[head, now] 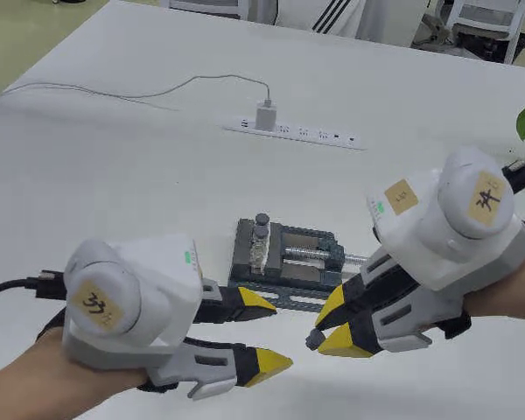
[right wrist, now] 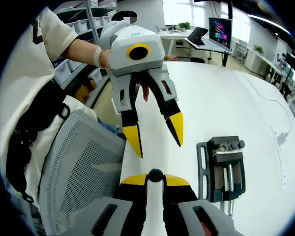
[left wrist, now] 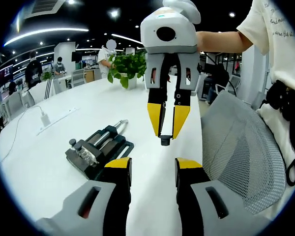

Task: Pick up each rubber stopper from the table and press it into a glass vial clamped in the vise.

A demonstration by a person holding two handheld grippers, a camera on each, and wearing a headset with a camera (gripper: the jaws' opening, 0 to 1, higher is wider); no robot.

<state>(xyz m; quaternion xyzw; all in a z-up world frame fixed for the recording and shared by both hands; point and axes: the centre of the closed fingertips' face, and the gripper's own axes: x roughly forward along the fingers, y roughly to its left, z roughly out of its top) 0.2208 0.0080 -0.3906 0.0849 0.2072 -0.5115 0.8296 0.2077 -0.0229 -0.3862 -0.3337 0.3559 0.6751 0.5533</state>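
On the white table (head: 114, 175) in the head view, 1 vise (head: 306, 262) is seen clamping 2 glass vials (head: 259, 252), each capped dark, and 1 power strip (head: 293, 131) lies beyond. The left gripper (head: 264, 332) is held with its jaws spread around nothing. The right gripper (head: 322, 334) is pinched on 1 rubber stopper (head: 312, 341), near the vise but apart from it. In the left gripper view, 1 mesh chair (left wrist: 241, 147) and 1 plant (left wrist: 130, 66) are added. In the right gripper view, the stopper's rounded end is shown between the pressed tips.
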